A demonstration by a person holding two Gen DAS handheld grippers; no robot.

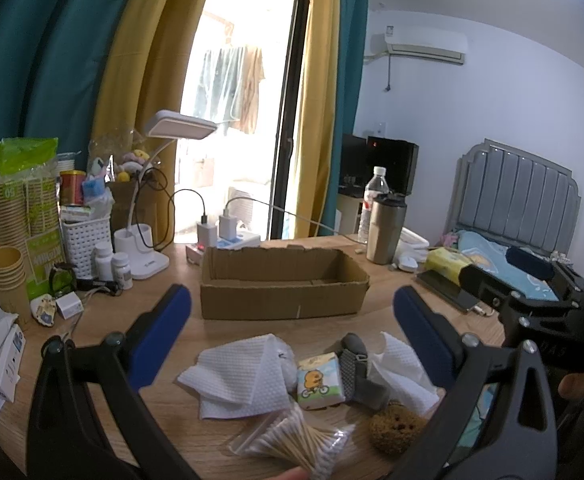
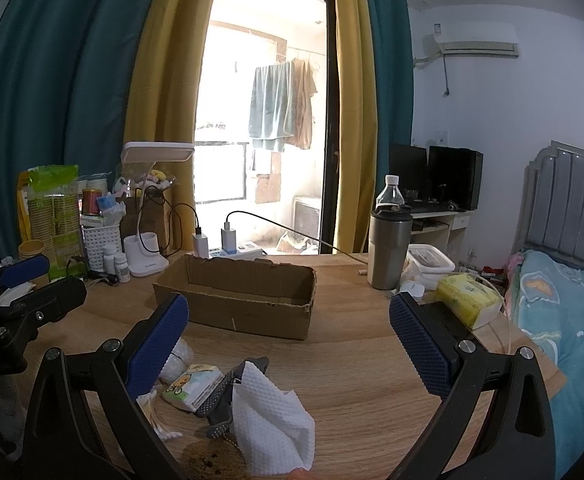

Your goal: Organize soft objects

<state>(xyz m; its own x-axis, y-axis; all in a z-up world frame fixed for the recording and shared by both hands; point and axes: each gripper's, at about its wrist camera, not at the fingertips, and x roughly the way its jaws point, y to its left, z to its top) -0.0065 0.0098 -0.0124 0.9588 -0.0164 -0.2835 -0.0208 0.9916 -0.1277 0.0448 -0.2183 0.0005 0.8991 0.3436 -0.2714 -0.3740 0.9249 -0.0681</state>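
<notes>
Soft items lay in a loose cluster on the wooden desk (image 1: 164, 412), near edge: folded paper towel (image 1: 240, 380), tissue packet (image 1: 317, 380), grey sock (image 1: 355, 372), crumpled towel (image 2: 272, 420), brown sponge (image 1: 395, 426), bagged cotton swabs (image 1: 299, 440). Cardboard box (image 1: 284, 284) sat beyond the cluster, open top, apparently empty, long axis running left to right.

Left gripper (image 1: 292, 344) hung above the cluster, fingers spread wide, nothing held. Right gripper (image 2: 288, 344) was likewise spread and empty, with the pile at its lower left.

Judgement: the pile sat centred between the left fingers and off-centre for the right, so the left looked better placed. Box lay straight ahead of both.
</notes>
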